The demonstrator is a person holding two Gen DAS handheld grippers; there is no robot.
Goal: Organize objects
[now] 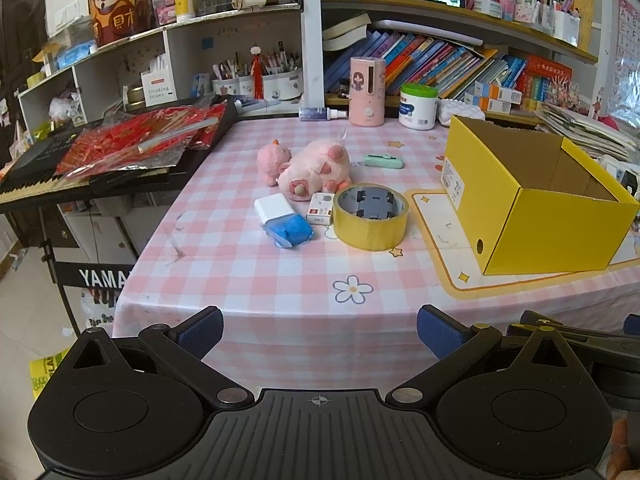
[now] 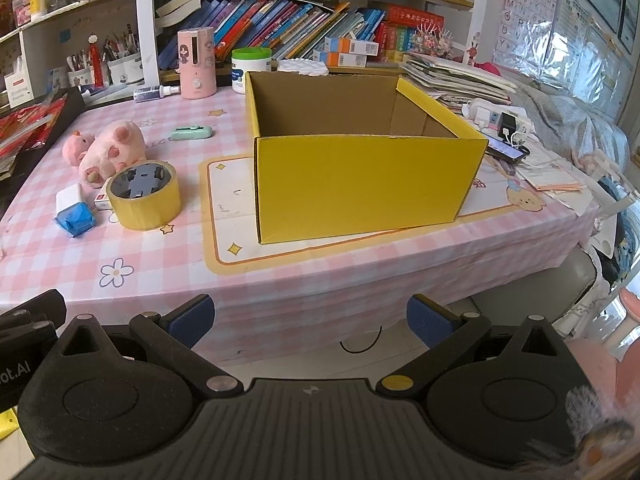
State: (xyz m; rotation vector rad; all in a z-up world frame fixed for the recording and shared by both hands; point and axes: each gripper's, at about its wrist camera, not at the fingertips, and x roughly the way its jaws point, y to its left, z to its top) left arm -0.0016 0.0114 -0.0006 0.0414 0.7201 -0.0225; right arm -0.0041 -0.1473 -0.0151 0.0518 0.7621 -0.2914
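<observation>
Home study/kid's rm: crammed bookshelves [image 2: 280, 12], pen pots [image 1: 256, 80], Yamaha keyboard [image 1: 48, 168], alphabet chart [image 2: 532, 12].

toy car [image 1: 374, 202] half hidden inside tape roll [image 1: 370, 216]; details unclear.

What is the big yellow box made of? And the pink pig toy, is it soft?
The yellow box looks like cardboard: smooth yellow outside, plain matte brown inside, with folded flaps and creases. The pink pig toy looks like plush fabric, probably stuffed; its surface is fuzzy and its shape rounded and slumped, so it likely is soft, though pictures cannot prove how it feels.
</observation>
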